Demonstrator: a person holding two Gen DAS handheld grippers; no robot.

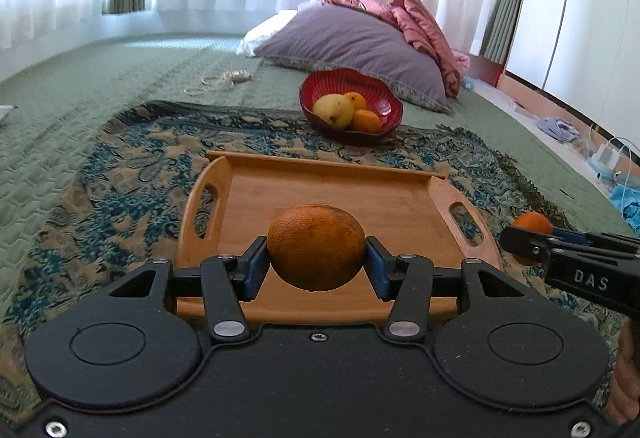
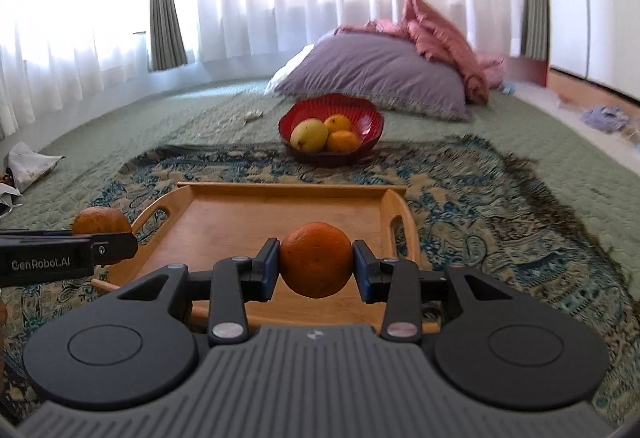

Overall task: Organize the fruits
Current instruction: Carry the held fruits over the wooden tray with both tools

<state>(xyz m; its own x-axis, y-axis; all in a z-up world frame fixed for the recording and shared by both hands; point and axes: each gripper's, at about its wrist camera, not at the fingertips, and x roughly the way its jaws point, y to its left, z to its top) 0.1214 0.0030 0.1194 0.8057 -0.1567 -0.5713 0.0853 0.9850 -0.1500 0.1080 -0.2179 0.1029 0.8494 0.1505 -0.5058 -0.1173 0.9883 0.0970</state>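
Observation:
My left gripper [image 1: 317, 262] is shut on a large dull orange [image 1: 316, 238], held above the near part of a wooden tray [image 1: 400, 197]. My right gripper [image 2: 316, 266] is shut on a smaller bright orange [image 2: 316, 254], also above that tray [image 2: 240, 213]. Each view catches the other gripper at its side: the right gripper [image 1: 532, 238] with its orange [image 1: 532, 222], and the left gripper [image 2: 116, 242] with its orange [image 2: 100, 220]. Beyond the tray stands a red bowl [image 1: 384, 97] holding a yellow fruit [image 1: 333, 109] and two oranges [image 1: 366, 119].
The tray lies on a blue patterned cloth [image 1: 120, 177] spread over a green quilted bed. A purple pillow [image 1: 352, 37] and pink bedding [image 1: 420, 17] lie behind the bowl. Crumpled paper [image 2: 28, 165] sits at the left, and clutter [image 1: 608, 157] lies off the bed's right edge.

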